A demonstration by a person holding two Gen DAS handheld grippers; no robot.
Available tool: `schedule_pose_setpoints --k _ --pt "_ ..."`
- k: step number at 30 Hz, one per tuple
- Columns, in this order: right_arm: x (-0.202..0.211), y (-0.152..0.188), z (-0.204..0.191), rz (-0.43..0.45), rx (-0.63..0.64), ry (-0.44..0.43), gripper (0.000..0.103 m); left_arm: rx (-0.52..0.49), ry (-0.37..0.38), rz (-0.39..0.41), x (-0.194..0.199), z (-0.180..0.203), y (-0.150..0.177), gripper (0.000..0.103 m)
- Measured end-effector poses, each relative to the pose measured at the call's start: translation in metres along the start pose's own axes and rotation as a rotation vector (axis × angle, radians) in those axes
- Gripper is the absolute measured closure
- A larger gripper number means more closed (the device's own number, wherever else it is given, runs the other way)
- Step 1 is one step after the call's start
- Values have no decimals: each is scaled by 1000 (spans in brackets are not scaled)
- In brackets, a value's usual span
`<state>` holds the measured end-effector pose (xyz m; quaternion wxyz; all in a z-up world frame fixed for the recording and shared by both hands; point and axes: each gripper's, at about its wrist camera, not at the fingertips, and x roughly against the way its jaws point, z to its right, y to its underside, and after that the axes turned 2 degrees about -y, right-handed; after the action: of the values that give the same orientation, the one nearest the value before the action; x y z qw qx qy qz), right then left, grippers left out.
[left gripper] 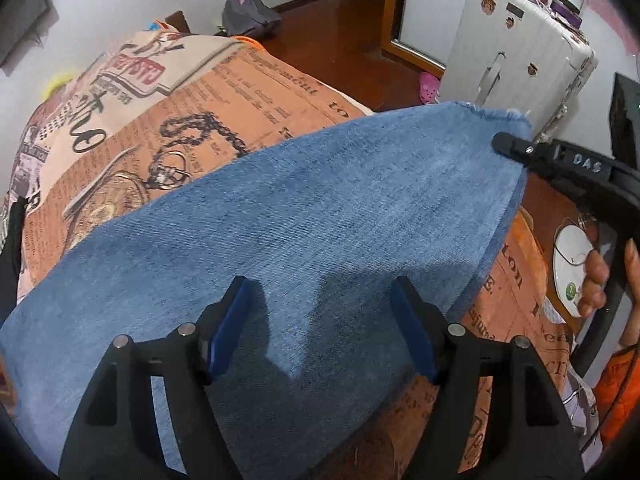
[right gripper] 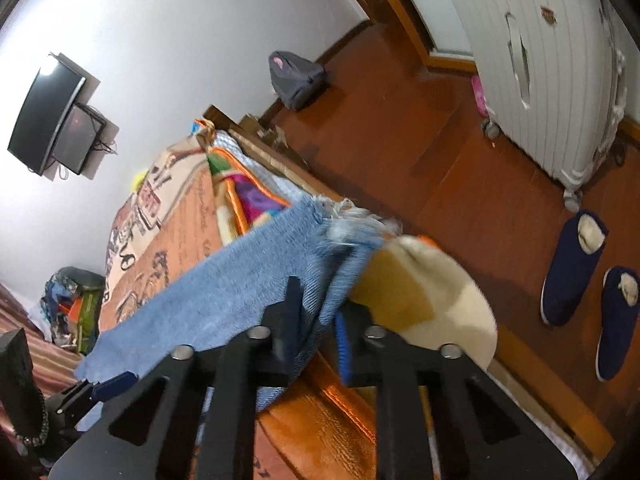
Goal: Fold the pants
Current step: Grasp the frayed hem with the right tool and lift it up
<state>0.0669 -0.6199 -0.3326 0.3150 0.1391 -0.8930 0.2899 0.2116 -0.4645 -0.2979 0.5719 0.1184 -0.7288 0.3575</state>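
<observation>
Blue denim pants (left gripper: 304,216) lie stretched across a bed with a printed orange cover (left gripper: 200,96). My left gripper (left gripper: 320,300) hangs open just above the denim, its blue pads apart, holding nothing. My right gripper (right gripper: 320,316) is shut on the frayed leg hem of the pants (right gripper: 248,288) and holds that end lifted at the bed's edge. In the left wrist view the right gripper (left gripper: 508,144) shows at the far right, pinching the hem corner. In the right wrist view the left gripper (right gripper: 100,390) shows at the lower left by the denim's other end.
A white suitcase (left gripper: 516,64) stands on the wooden floor (right gripper: 400,140) beside the bed. Blue slippers (right gripper: 576,268) and a grey bag (right gripper: 296,80) lie on the floor. A white plate (left gripper: 568,268) sits to the right. A screen (right gripper: 48,116) hangs on the wall.
</observation>
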Motion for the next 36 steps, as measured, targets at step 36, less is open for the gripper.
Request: schedule_pose_setpoints --k 36 --pt "57 72 -318 119 697 -383 96 367 -70 151 110 -237 193 31"
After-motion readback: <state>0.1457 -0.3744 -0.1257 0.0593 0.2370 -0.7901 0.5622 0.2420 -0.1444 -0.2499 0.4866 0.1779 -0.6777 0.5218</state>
